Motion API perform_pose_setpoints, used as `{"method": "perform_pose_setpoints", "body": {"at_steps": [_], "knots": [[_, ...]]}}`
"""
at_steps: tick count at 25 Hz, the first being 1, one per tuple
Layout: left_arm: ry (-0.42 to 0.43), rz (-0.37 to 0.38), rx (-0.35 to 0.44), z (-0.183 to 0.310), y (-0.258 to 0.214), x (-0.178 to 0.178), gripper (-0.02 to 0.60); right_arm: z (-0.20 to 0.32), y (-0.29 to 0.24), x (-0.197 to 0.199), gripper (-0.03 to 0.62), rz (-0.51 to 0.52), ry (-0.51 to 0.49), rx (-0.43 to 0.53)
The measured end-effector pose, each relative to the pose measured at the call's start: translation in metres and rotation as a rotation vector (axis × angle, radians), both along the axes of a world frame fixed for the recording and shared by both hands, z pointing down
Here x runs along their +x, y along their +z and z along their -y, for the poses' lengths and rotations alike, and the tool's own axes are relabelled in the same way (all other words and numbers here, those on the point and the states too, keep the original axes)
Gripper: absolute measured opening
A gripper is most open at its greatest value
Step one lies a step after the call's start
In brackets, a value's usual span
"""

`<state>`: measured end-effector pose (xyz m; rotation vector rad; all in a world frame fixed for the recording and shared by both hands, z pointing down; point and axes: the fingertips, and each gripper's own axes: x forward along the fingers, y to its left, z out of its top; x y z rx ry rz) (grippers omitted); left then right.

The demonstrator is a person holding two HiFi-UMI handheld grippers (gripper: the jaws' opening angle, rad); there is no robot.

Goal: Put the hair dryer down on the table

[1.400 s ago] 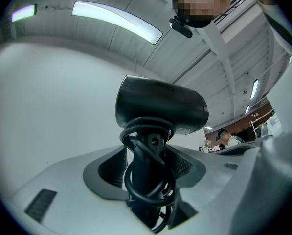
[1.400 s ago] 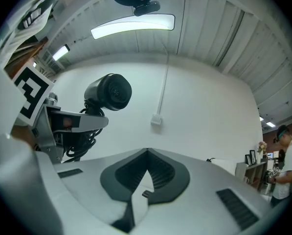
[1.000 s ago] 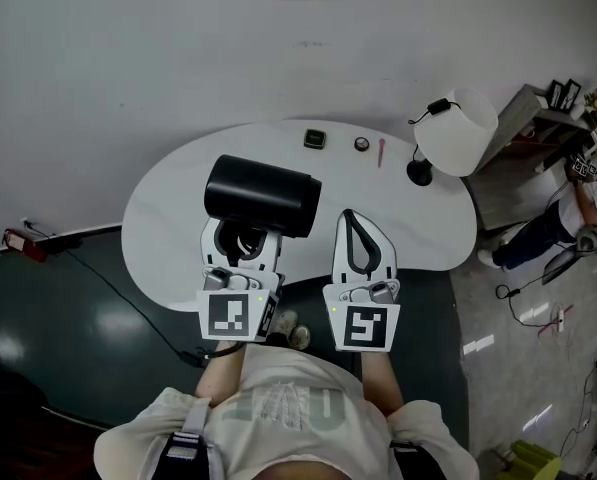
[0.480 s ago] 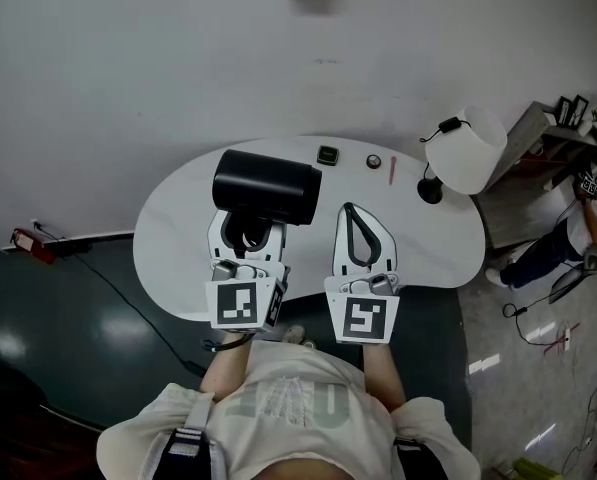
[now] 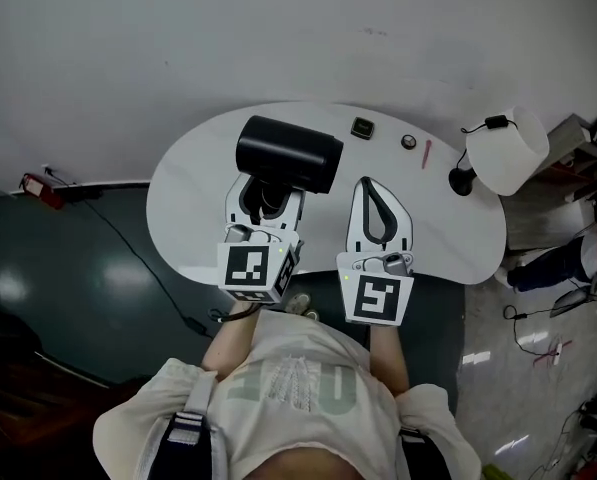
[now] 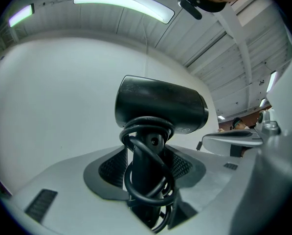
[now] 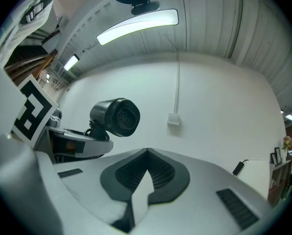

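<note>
A black hair dryer (image 5: 288,155) with its cord wound round the handle is held over the white table (image 5: 193,218). My left gripper (image 5: 266,200) is shut on that handle; in the left gripper view the handle (image 6: 146,180) fills the gap between the jaws and the barrel (image 6: 160,106) stands above them. My right gripper (image 5: 378,206) hovers beside it to the right, shut with nothing in it. In the right gripper view its tips (image 7: 146,155) meet, and the dryer (image 7: 115,116) shows off to the left.
A white lamp (image 5: 508,148) stands at the table's right end. Along the far edge lie a small black square object (image 5: 363,128), a round knob (image 5: 408,142) and a red pen (image 5: 426,154). A dark floor and a cable (image 5: 128,253) lie to the left.
The head view has shifted, so the table sits further right and up. The left gripper and dryer have turned slightly clockwise. Both grips look unchanged.
</note>
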<state>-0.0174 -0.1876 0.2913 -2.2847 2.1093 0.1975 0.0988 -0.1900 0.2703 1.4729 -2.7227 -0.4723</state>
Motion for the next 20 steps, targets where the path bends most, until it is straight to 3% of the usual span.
{"method": "perform_pose_setpoints", "body": {"at_steps": [20], "knots": [[-0.079,-0.215,-0.495,0.034,0.176,-0.075,0.233,0.029,0.074,-0.066,0.003,-0.108,-0.058,-0.183]]}}
